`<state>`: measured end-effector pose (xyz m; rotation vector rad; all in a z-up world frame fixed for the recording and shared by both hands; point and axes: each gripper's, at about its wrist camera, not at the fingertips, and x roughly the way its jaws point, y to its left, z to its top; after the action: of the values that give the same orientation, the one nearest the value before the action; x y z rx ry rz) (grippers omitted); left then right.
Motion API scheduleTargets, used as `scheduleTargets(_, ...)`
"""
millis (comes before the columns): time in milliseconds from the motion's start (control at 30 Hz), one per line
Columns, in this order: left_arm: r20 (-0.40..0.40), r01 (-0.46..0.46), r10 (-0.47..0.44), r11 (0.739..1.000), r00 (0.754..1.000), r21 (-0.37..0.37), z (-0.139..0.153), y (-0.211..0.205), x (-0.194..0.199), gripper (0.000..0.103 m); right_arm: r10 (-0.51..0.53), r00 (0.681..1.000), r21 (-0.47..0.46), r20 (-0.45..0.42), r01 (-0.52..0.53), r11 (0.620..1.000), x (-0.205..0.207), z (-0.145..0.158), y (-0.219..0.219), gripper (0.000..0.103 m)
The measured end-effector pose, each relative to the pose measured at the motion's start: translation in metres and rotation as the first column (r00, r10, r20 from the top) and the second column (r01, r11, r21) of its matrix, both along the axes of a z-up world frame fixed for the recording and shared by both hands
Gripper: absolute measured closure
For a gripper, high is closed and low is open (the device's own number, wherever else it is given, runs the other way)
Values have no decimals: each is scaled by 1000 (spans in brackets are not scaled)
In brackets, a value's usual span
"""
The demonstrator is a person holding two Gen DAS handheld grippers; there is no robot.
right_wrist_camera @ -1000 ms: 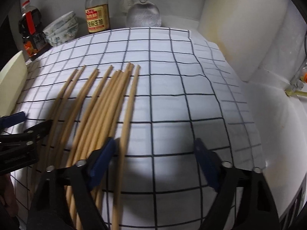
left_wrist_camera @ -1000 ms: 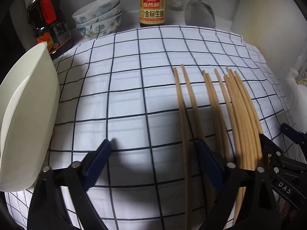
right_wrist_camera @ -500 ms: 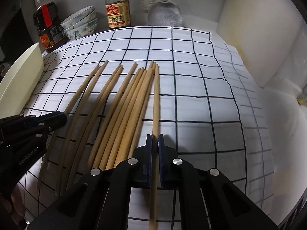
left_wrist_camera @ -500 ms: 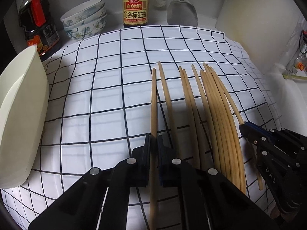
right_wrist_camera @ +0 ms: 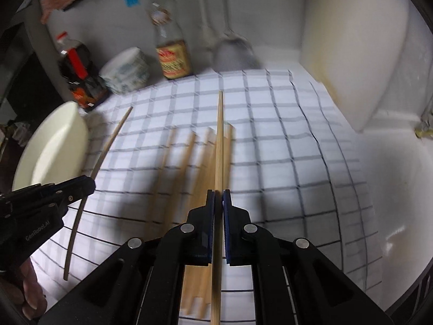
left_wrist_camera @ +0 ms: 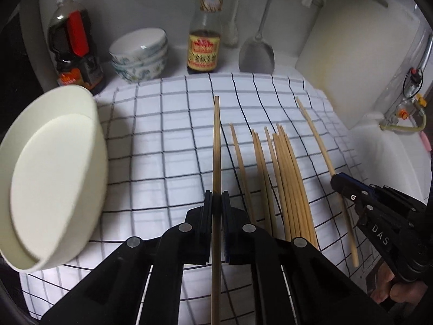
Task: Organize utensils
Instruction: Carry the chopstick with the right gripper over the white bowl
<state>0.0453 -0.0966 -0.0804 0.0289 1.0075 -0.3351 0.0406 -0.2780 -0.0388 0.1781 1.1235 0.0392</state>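
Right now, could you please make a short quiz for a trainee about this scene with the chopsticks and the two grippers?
1. True or false: the left gripper is shut on one chopstick.
2. What does the right gripper hold?
A. a spoon
B. a single chopstick
C. nothing
3. Fill in: the rest of the chopsticks lie on a checked ______, and a cream ______ lies tilted at its left edge.

Key: 1 true; 2 B; 3 cloth, container.
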Motion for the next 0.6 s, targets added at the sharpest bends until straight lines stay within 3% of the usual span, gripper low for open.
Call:
scheduleTargets(300,61,-152,153,988,986,-17,47,102,4,96,157,983,76,90,-164,984,36,47,101,97)
scheduleTargets(433,87,-250,249,968,964,-7,53,159,11,96,234,965,118,116,-247,962,58,53,155,97)
scheduleTargets(600,58,-338,337,941,940,-8,41,212,28,96,308,947,181,95,-320,930,90,43,220,97)
